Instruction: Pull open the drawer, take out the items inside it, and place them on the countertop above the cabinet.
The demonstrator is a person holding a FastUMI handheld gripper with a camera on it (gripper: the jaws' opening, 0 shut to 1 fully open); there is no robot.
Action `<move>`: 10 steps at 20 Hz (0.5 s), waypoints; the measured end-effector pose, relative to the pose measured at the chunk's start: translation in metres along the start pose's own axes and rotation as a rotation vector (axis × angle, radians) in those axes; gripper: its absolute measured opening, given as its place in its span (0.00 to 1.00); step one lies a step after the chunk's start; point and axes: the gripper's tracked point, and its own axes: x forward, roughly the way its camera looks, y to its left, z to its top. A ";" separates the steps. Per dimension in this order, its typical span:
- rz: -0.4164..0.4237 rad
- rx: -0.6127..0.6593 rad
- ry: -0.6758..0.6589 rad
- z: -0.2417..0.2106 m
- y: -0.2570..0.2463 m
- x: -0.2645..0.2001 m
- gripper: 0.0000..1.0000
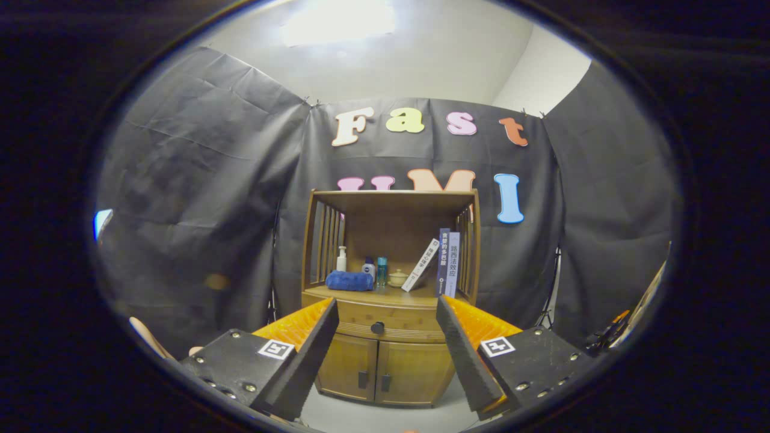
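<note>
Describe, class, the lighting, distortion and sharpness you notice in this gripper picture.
Gripper view: a ceiling light blows out to white glare; fisheye bending bows the booth wall; the cabinet and its drawer knob sit fairly sharp in the middle, dimly lit; the open gripper looms large and slightly soft, with the closed drawer beyond its fingers.

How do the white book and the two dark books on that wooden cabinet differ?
The white book leans at a slant, its foot out toward the small lidded pot; the two dark books stand upright against the cabinet's side slats. The white one looks shorter, the dark ones taller. All share the countertop, above the closed drawer. The gripper is open, well short of them.
</note>
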 end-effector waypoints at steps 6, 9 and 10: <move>0.006 -0.015 0.018 -0.014 0.002 0.010 0.97; 0.010 -0.024 0.029 -0.027 0.002 0.031 0.97; 0.013 -0.031 0.034 -0.032 0.004 0.042 0.97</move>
